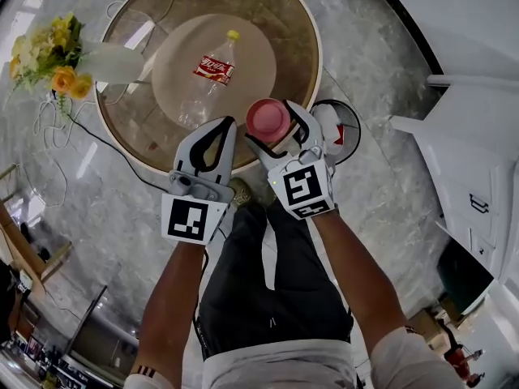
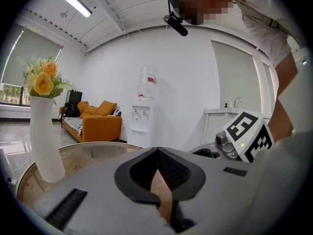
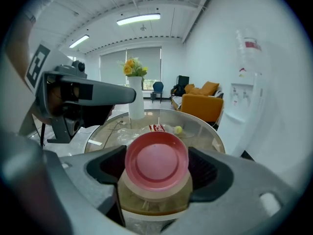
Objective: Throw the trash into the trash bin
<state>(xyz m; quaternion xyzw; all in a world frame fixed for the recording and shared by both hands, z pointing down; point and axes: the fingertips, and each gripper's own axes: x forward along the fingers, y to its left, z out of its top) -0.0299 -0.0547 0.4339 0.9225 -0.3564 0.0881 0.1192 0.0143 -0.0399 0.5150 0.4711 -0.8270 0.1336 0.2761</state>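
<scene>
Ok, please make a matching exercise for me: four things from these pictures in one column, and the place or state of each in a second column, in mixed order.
Things:
1. bottle
2. jar
3. vase
4. bin

Places or states:
A. on the floor beside the table
B. held in the right gripper
C. lying on the table
D. upright, with yellow flowers

Pairs: 1-C, 2-B, 3-D, 4-A
</scene>
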